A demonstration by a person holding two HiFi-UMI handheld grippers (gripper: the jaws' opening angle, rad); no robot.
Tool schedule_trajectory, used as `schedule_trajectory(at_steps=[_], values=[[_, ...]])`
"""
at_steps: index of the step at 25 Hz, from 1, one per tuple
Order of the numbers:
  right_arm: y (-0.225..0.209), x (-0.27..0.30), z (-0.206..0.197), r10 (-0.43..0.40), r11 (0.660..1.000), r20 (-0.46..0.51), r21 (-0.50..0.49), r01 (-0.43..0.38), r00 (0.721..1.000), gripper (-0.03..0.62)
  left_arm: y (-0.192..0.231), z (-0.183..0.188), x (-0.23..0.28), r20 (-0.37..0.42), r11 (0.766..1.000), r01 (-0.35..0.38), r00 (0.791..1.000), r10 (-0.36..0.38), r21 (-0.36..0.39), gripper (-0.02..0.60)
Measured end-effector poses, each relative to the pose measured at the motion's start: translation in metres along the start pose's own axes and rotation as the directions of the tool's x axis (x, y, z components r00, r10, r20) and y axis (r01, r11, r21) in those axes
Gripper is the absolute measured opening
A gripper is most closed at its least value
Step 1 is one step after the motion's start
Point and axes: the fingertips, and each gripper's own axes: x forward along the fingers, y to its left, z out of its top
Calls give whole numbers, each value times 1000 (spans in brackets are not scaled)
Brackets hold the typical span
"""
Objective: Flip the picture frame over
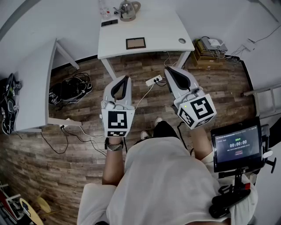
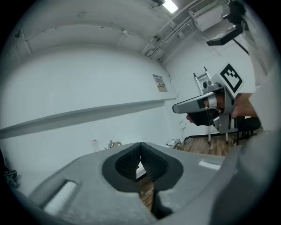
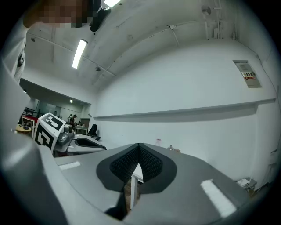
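Observation:
The picture frame [image 1: 135,43], dark-rimmed with a brown face, lies flat on the white table [image 1: 162,26] at the far side of the head view. Both grippers hang in the air above the wooden floor, short of the table's near edge and apart from the frame. My left gripper [image 1: 127,78] is shut, its ribbed pads [image 2: 131,161] meeting at the tip with nothing between them. My right gripper [image 1: 167,69] is shut and empty too, pads [image 3: 149,163] closed together. Each gripper view shows the other gripper at its side, and the table edge shows through the jaws.
On the table stand a kettle [image 1: 128,9], a small black object [image 1: 109,22] and a round disc [image 1: 182,41]. A second white table [image 1: 35,88] stands left. Cables and a power strip [image 1: 153,81] lie on the floor. A box [image 1: 206,50] and a tablet screen [image 1: 235,147] are on the right.

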Motion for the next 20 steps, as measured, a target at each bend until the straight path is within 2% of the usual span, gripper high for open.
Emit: schedule_trajectory(at_steps=[7, 14, 16, 20], values=[[-4, 1, -2, -14, 1000, 1, 4, 14, 1000, 2, 1, 4, 2, 3, 1000, -2, 1000, 2, 2, 3], [7, 2, -26, 60, 997, -103, -38, -64, 993, 2, 2, -1, -4, -10, 1000, -17, 1000, 17, 4, 3], [1, 15, -31, 59, 997, -109, -45, -65, 992, 2, 9, -7, 4, -19, 1000, -21, 1000, 21, -5, 3], [-25, 76, -52, 71, 994, -174, -67, -84, 982, 2, 44, -28, 49, -60, 999, -17, 998, 15, -31, 3]])
